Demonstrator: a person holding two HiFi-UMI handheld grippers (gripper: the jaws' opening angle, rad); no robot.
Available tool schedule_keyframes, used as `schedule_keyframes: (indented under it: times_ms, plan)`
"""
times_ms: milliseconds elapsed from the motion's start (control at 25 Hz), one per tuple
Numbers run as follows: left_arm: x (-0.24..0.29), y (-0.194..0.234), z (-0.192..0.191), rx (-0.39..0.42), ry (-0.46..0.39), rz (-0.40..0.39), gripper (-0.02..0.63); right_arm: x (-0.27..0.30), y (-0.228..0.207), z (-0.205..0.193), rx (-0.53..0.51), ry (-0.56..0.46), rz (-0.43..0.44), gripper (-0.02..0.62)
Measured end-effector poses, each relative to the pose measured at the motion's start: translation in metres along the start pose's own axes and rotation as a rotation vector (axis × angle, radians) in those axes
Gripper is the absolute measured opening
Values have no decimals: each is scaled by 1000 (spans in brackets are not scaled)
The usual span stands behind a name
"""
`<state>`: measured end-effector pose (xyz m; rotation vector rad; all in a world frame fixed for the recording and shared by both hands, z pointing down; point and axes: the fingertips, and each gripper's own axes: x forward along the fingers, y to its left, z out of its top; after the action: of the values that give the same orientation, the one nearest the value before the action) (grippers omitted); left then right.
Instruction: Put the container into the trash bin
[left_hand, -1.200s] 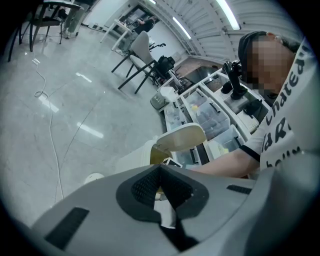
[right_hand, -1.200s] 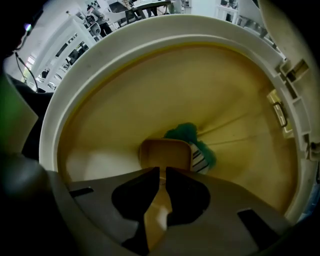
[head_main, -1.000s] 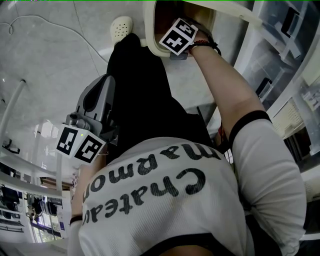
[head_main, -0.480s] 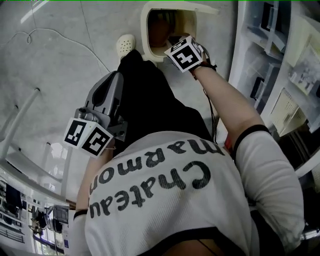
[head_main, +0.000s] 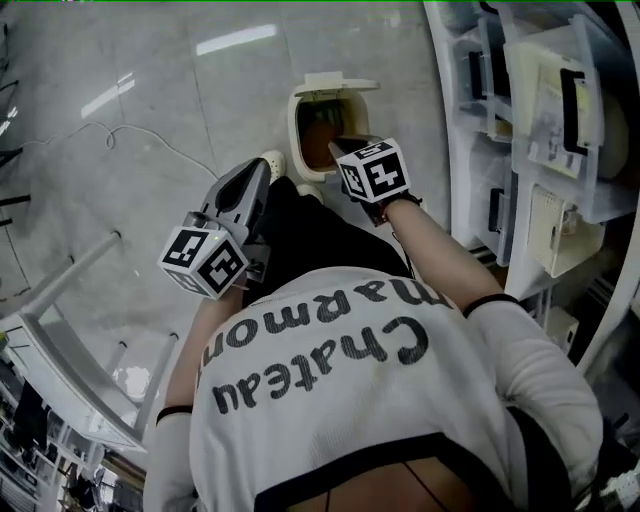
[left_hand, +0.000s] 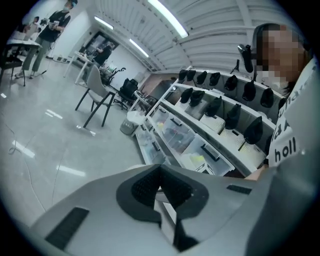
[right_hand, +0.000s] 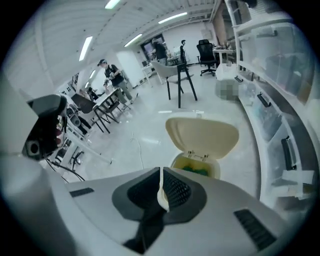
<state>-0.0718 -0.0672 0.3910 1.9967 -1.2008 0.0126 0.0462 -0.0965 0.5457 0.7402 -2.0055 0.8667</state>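
A cream trash bin (head_main: 300, 112) stands on the floor with its lid (head_main: 335, 84) flipped up; in the right gripper view the trash bin (right_hand: 200, 162) is just beyond the jaws, lid (right_hand: 202, 135) upright. Something green (right_hand: 196, 170) lies inside; I cannot tell whether it is the container. My right gripper (head_main: 350, 150) hovers at the bin's near rim, and in its own view the right gripper (right_hand: 161, 171) is shut with nothing gripped. My left gripper (head_main: 262, 170) hangs beside the person's leg, and in its own view the left gripper (left_hand: 160, 167) is shut and empty.
White shelving with clear drawer boxes (head_main: 540, 150) runs close along the right of the bin. A pale shoe (head_main: 272, 162) sits beside the bin. A cable (head_main: 130, 135) lies on the grey floor to the left, near a white frame (head_main: 60, 290). Chairs (right_hand: 177, 75) stand farther off.
The right gripper has pulled back out of the bin's mouth and sits above its near rim. The head view has risen, so the bin looks smaller. The left gripper stays by the leg.
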Motion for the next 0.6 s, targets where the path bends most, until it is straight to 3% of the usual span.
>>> schedule_keyframes:
  times_ms: [160,320,600]
  plan:
    - [-5,-25,29,72,-19,2,23,-46,11,37,101,-138,20,34]
    - [-9,-48,75,159,-98,-4,23,-96,12,100,227,-336,82,34]
    - [-33,-86,135,269,-227,-17,23,-199,25,185,145,-600,85,34]
